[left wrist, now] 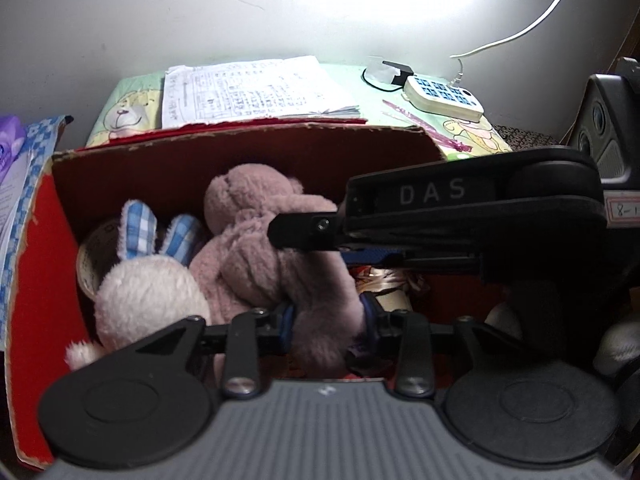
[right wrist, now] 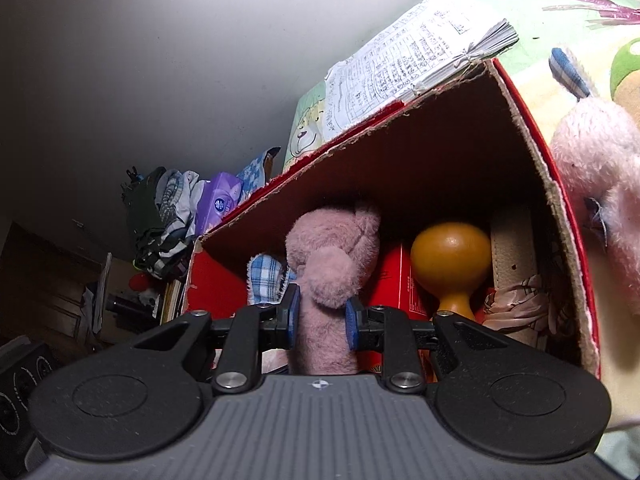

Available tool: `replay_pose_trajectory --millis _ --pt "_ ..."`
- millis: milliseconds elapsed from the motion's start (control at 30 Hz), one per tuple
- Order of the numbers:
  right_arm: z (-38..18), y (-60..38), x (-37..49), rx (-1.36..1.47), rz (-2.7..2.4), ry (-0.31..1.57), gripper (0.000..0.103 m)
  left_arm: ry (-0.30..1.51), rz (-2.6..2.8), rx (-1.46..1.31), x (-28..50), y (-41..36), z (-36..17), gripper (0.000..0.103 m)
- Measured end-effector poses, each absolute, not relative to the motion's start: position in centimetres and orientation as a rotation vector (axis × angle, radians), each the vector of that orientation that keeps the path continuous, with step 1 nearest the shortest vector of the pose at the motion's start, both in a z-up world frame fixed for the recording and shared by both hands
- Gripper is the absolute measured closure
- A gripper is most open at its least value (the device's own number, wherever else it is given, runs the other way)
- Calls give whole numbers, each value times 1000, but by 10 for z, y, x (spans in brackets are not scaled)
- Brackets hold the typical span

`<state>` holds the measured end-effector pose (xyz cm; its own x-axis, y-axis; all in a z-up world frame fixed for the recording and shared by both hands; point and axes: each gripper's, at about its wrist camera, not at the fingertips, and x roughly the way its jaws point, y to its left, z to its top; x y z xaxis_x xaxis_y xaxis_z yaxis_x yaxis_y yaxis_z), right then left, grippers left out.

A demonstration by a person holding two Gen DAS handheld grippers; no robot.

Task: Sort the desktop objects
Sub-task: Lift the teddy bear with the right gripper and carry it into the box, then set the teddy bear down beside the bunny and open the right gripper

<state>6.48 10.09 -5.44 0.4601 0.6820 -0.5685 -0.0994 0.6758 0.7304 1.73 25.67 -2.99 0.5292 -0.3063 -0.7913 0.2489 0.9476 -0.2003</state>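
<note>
Left wrist view first: the left hand-held gripper (left wrist: pixel 328 322) has its blue pads clamped on a limb of the mauve plush bear (left wrist: pixel 256 240), which sits inside the red cardboard box (left wrist: pixel 36 280). A pale pink plush rabbit (left wrist: pixel 148 296) with blue checked ears is tucked against the bear's left side, a roll of tape (left wrist: pixel 90 264) behind it. Across the box comes the right hand-held gripper (left wrist: pixel 296 232), seen side-on with DAS on its body, its tip against the bear. Behind the box on the desk (left wrist: pixel 352 76) lie a stack of written papers (left wrist: pixel 256 88) and a white keypad device (left wrist: pixel 444 98) with a white cable (left wrist: pixel 532 28) running up the wall. Over to the right wrist view: the right gripper's pads are pressed onto a narrow part of the same bear, deep in the box. Only here do you see an orange wooden gourd-shaped object (right wrist: pixel 450 256), a beige belt (right wrist: pixel 514 248) and a crumpled patterned cloth (right wrist: pixel 516 304) in the box's right half, a second pink plush toy (right wrist: pixel 596 160) outside the box wall, and a purple tissue pack (right wrist: pixel 218 200) beyond the far end.
</note>
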Motion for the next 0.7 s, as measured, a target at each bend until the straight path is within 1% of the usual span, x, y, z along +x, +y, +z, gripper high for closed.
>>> replay_pose_trajectory --millis 133,267,333,400,467,533,633,700 --pt "-55 102 68 655 529 999 78 986 -325 -85 24 259 -35 65" --pt "-49 102 66 603 533 998 74 1006 -340 -63 26 253 -37 66" --pt "-45 100 64 586 534 998 71 1013 -352 -67 27 253 -36 65" --pt "-41 98 64 568 538 1006 62 1018 -366 -74 27 253 -35 63" --pt "-37 98 61 544 528 1006 61 1024 -376 -73 26 252 -34 60" --pt "-33 98 57 527 520 996 62 1020 -375 -61 23 251 -32 51" --pt "-28 100 54 485 495 994 62 1005 -363 -51 19 251 -29 40" --pt "-26 102 52 465 481 979 62 998 -351 -56 18 253 -26 36"
